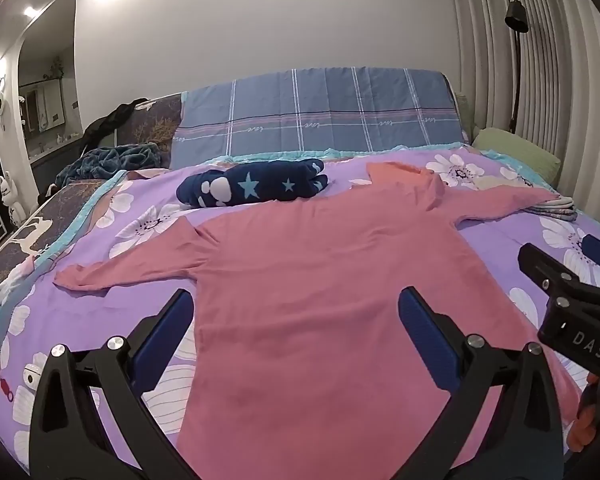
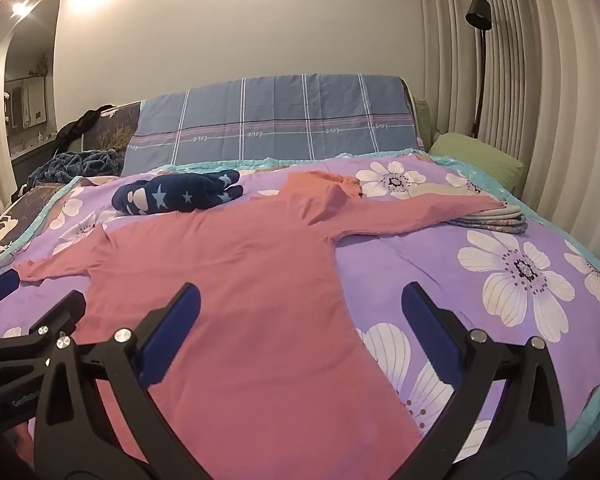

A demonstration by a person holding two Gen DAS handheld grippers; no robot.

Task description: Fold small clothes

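Note:
A pink long-sleeved top [image 1: 308,280] lies flat on the bed, collar away from me and both sleeves spread out; it also shows in the right wrist view [image 2: 236,280]. My left gripper [image 1: 296,320] is open and empty above the top's lower left part. My right gripper [image 2: 300,316] is open and empty above the top's lower right edge. The right gripper shows at the right of the left wrist view [image 1: 572,292]. The left gripper shows at the left of the right wrist view [image 2: 16,320].
A folded navy garment with stars [image 1: 256,186] lies beyond the top's left shoulder. A small folded pile [image 2: 492,218] lies under the right sleeve's end. The purple flowered bedspread [image 2: 500,280] covers the bed. A blue plaid headboard cover [image 1: 320,112] and a green pillow [image 2: 476,156] are behind.

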